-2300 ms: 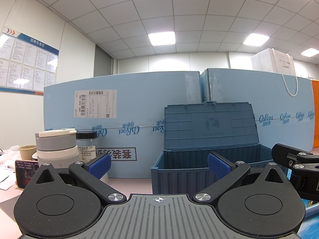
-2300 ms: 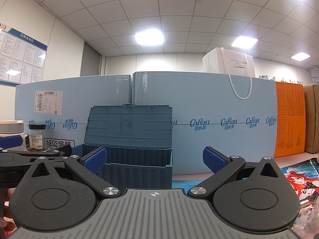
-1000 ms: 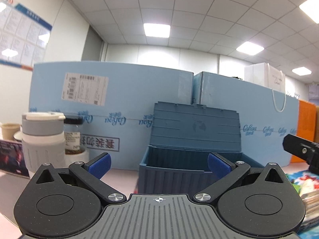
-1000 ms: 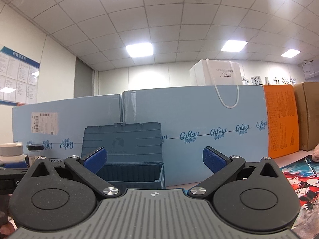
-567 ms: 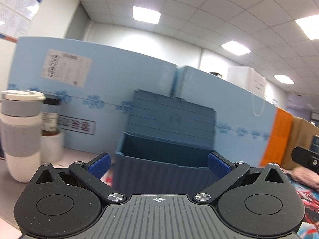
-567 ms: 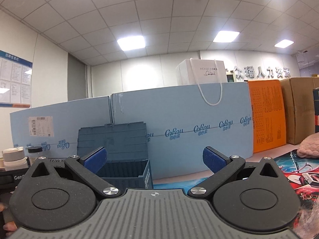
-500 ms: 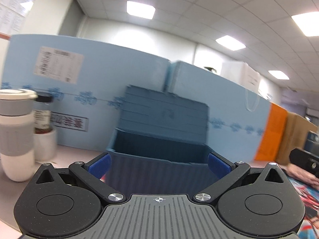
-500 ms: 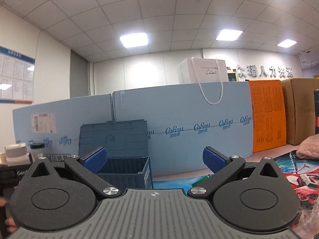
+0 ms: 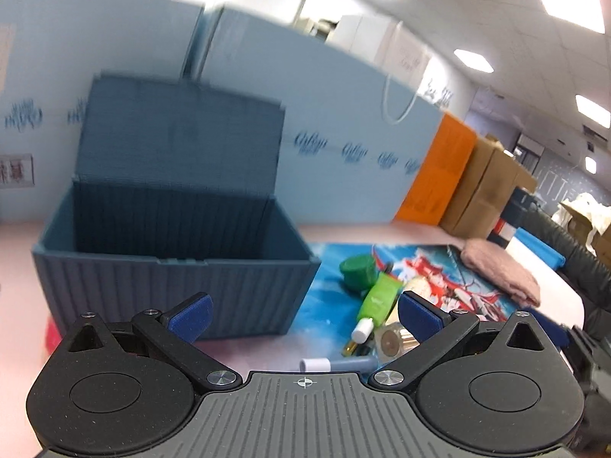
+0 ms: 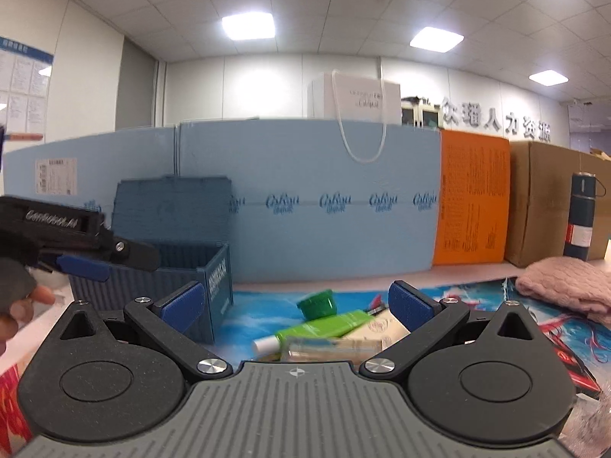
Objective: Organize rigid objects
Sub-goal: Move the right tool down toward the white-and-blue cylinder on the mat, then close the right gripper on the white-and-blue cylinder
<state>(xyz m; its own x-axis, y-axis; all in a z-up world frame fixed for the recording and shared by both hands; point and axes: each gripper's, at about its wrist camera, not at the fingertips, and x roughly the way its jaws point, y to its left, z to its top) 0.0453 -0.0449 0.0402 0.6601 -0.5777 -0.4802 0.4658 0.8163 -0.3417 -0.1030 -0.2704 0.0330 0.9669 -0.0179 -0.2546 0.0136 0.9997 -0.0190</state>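
Observation:
A dark blue storage box (image 9: 172,271) stands open with its lid up; it also shows in the right wrist view (image 10: 214,267). Beside it on a printed mat lies a pile of small items: a green tube (image 9: 380,295) with a white cap, a green jar (image 9: 357,269), a gold-capped bottle (image 9: 391,341) and a white-tipped tube (image 9: 336,363). In the right wrist view the green tube (image 10: 324,328), green jar (image 10: 317,303) and a clear bottle (image 10: 328,347) lie just ahead. My left gripper (image 9: 303,311) is open and empty above the box's front corner. My right gripper (image 10: 294,303) is open and empty above the pile.
A pink knitted cloth (image 9: 500,271) lies on the mat at the right. Light blue foam boards (image 10: 324,198) stand behind, with an orange box (image 10: 473,198), cardboard boxes (image 10: 550,198) and a dark flask (image 10: 582,217) to the right.
Both grippers have tilted down and swung right, bringing the table, the box's inside and the pile of items into view. Both stay open.

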